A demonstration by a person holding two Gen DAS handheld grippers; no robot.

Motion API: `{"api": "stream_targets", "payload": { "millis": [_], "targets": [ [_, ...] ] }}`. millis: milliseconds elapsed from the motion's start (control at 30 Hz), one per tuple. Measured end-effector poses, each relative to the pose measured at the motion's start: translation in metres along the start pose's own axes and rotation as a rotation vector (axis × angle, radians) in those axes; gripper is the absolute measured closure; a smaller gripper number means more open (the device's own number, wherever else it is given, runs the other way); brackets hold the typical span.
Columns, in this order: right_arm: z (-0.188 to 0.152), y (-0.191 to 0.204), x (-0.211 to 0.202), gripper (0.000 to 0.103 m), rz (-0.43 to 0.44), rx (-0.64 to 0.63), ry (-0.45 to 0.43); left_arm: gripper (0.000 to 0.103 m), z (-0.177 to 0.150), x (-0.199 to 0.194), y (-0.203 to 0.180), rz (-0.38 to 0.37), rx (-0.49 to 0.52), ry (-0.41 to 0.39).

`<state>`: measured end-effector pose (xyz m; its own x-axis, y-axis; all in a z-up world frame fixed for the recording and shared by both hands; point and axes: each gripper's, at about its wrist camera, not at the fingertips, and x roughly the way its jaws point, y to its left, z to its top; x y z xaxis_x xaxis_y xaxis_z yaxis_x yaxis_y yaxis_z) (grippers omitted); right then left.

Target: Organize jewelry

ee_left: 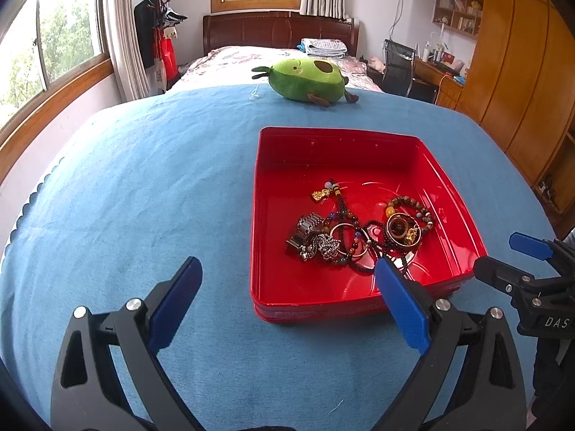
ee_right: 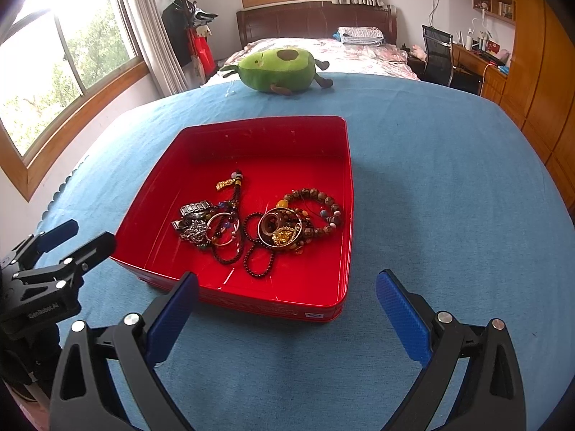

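A red tray [ee_left: 284, 298] [ee_right: 323, 133] sits on the blue cloth and holds a tangled heap of jewelry [ee_left: 363, 231] [ee_right: 258, 222]: a metal watch band, beaded bracelets, rings, gold charms. My left gripper [ee_left: 287, 280] is open and empty, hovering in front of the tray's near left edge. My right gripper [ee_right: 287, 291] is open and empty, just in front of the tray's near edge. Each gripper shows at the side of the other's view, the right one [ee_left: 503, 258] and the left one [ee_right: 77, 237].
A green avocado plush toy [ee_left: 305, 80] [ee_right: 276, 70] lies at the far edge of the blue tablecloth [ee_left: 143, 197] [ee_right: 449, 197]. A bed, a desk with a chair and wooden wardrobes stand beyond.
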<state>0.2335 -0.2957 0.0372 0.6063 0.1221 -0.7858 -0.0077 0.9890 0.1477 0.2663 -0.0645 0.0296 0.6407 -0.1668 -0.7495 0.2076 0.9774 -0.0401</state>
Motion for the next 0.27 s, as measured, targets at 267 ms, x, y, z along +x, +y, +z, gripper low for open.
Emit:
{"api": "stream_targets", "payload": {
  "millis": [267],
  "targets": [
    [-0.0012,-0.0013,0.0019,0.004,-0.001,0.002,0.003,0.007,0.0004,-0.0014,0.0004,-0.001,-0.001,0.001]
  ]
}}
